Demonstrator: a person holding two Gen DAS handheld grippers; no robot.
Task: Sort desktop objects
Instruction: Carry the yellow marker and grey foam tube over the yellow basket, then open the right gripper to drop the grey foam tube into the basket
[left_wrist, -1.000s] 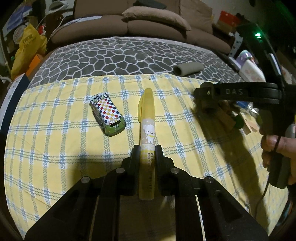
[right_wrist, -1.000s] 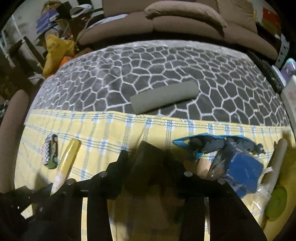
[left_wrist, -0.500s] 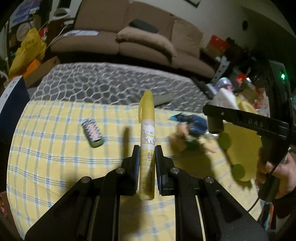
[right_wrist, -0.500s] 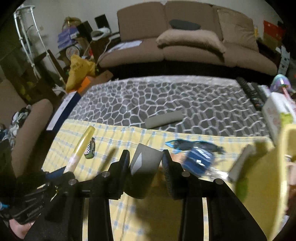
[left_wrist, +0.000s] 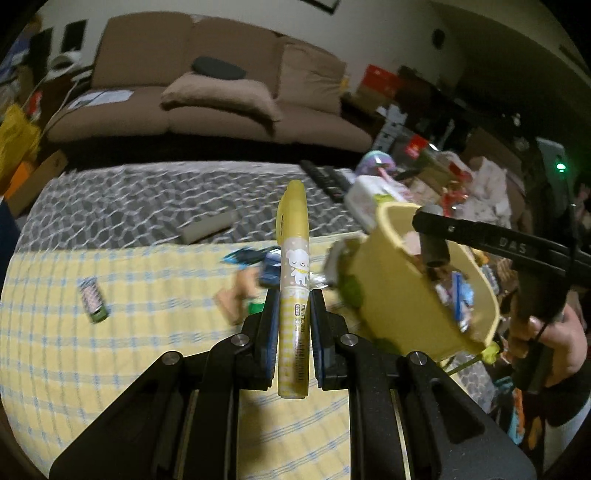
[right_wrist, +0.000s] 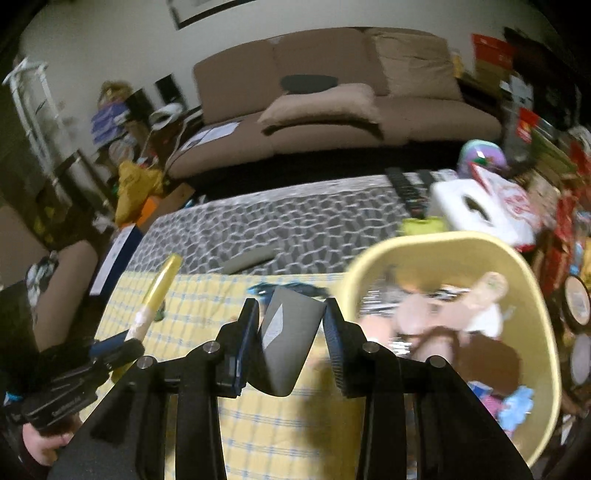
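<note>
My left gripper (left_wrist: 292, 306) is shut on a yellow marker pen (left_wrist: 293, 266) with a cartoon dog on it, held up above the yellow checked cloth (left_wrist: 110, 332). My right gripper (right_wrist: 290, 317) is shut on a grey block (right_wrist: 286, 339), held up left of a yellow basket (right_wrist: 546, 332) with toys inside. The basket (left_wrist: 391, 273) stands right of the pen in the left wrist view. The pen (right_wrist: 159, 291) and left gripper show at left in the right wrist view. A small toy car (left_wrist: 92, 304) lies on the cloth at left.
A blue packet and wooden pieces (left_wrist: 255, 273) lie on the cloth by the basket. A grey bar (left_wrist: 208, 232) lies on the grey patterned cover (left_wrist: 110, 206). A brown sofa (left_wrist: 207, 103) is behind. Clutter and a white box (right_wrist: 476, 206) stand at right.
Both grippers have lifted from the cloth with their objects and swung right; the yellow basket has come into view beside them. The toy car now looks smaller and farther.
</note>
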